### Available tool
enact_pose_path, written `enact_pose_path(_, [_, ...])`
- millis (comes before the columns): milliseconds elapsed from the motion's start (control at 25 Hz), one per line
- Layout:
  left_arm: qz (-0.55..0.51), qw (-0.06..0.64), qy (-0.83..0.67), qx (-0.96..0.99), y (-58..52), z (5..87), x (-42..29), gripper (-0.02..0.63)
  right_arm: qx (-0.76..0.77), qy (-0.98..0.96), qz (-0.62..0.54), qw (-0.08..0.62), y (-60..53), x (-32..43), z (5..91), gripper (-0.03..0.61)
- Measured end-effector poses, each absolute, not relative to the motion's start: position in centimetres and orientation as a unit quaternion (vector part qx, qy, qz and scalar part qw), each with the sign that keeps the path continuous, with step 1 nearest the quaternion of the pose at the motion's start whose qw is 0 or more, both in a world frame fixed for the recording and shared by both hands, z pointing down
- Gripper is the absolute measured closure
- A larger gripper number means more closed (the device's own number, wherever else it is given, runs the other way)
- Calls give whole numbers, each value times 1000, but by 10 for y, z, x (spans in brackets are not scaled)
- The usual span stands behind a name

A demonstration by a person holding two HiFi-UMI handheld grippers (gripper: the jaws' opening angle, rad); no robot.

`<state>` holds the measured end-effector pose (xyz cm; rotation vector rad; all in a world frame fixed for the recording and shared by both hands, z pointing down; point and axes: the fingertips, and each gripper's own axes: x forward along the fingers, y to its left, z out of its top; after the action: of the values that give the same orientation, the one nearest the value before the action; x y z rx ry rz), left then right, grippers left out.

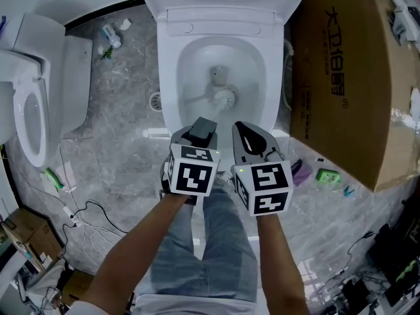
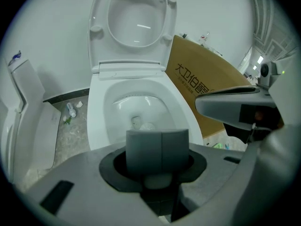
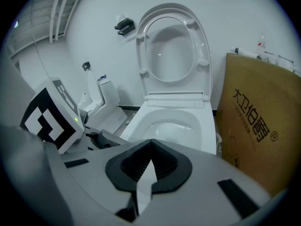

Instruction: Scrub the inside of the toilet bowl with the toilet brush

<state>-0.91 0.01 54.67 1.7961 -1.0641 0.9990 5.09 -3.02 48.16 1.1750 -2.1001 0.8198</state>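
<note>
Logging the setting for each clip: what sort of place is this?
Probably a bathroom-fixture test or storage space rather than a lived-in bathroom: an open toilet straight ahead, a second toilet at the left, a large cardboard box right beside the first, and loose cables on the stone-look floor.

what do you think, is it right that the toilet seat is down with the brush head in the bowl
No: the seat is raised, as the left gripper view shows. The brush head is in the bowl.

The shut claw (image 2: 162, 147) holds the toilet brush (image 2: 146, 125) inside the toilet bowl (image 2: 96, 126).
</note>
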Motion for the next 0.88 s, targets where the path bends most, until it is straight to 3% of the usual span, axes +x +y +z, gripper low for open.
enact_pose_path(880, [375, 386, -438, 720, -70, 546, -5, 457, 450, -782, 312, 298, -43, 58, 490, 577])
